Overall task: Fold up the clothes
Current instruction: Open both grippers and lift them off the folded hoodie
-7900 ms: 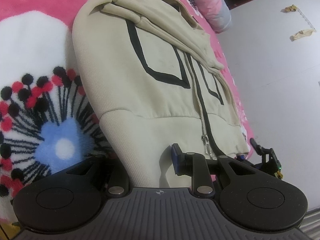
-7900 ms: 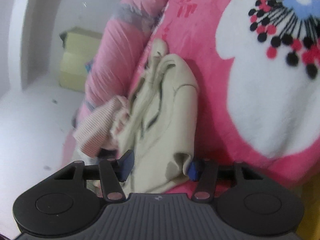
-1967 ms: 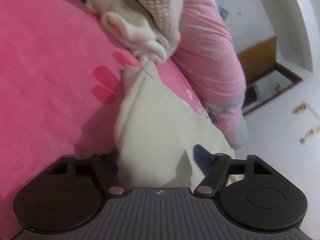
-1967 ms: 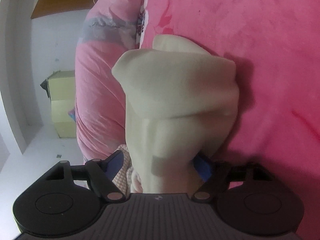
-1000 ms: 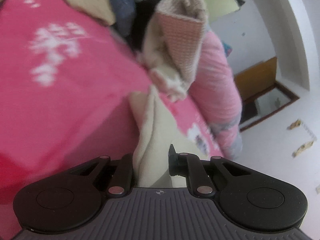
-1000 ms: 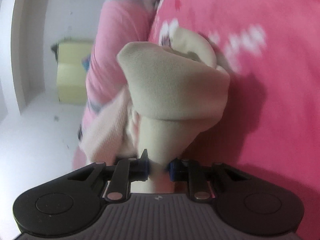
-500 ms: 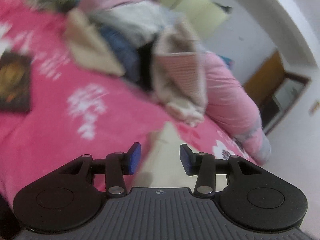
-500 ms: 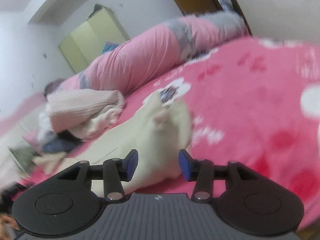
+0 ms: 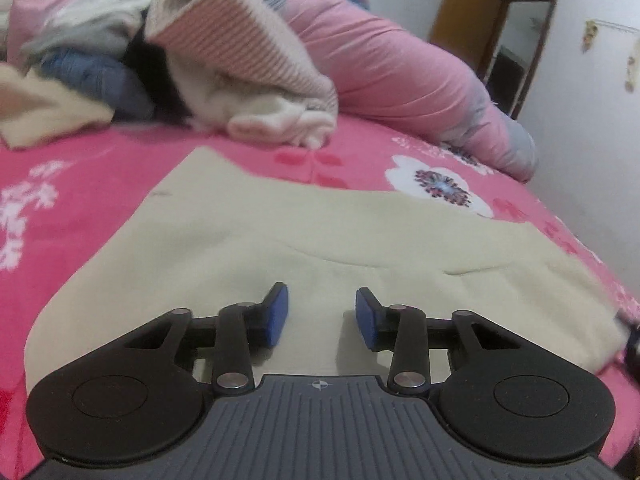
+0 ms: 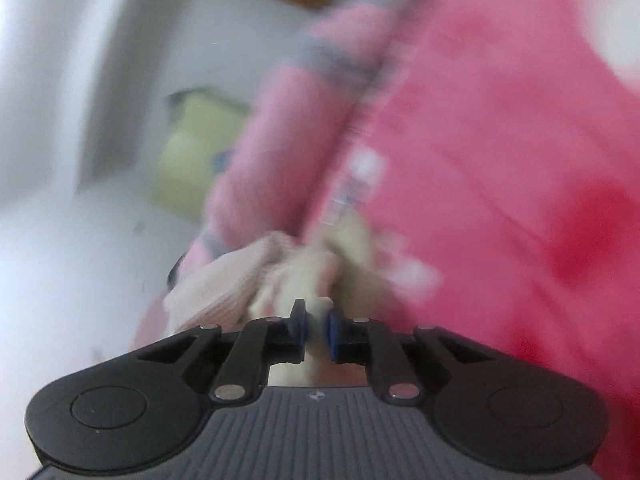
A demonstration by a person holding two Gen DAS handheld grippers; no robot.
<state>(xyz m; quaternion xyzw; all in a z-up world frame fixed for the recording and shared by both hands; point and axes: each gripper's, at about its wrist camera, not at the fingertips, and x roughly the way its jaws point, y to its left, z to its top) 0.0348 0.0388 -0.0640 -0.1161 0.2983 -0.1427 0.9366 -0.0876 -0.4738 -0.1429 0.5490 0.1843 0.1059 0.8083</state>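
Observation:
A cream garment (image 9: 320, 232) lies spread flat on the pink blanket (image 9: 80, 184) in the left wrist view. My left gripper (image 9: 320, 312) hovers over its near part, jaws apart and closing, with nothing between the blue pads (image 9: 276, 312). The right wrist view is badly blurred. There my right gripper (image 10: 316, 322) has its jaws closing to a narrow gap, with a fold of the cream garment (image 10: 354, 240) pinched between the pads.
A pile of mixed clothes (image 9: 100, 40), topped by a pink ribbed knit (image 9: 240, 40), lies beyond the garment. A long pink bolster (image 9: 400, 76) runs along the wall side of the bed. A doorway (image 9: 516, 48) and a yellow-green cabinet (image 10: 192, 160) stand behind.
My left gripper let go of the cream cloth, opened and rolled level; the garment now lies flat. My right gripper opened, swung aside and closed again on cream fabric.

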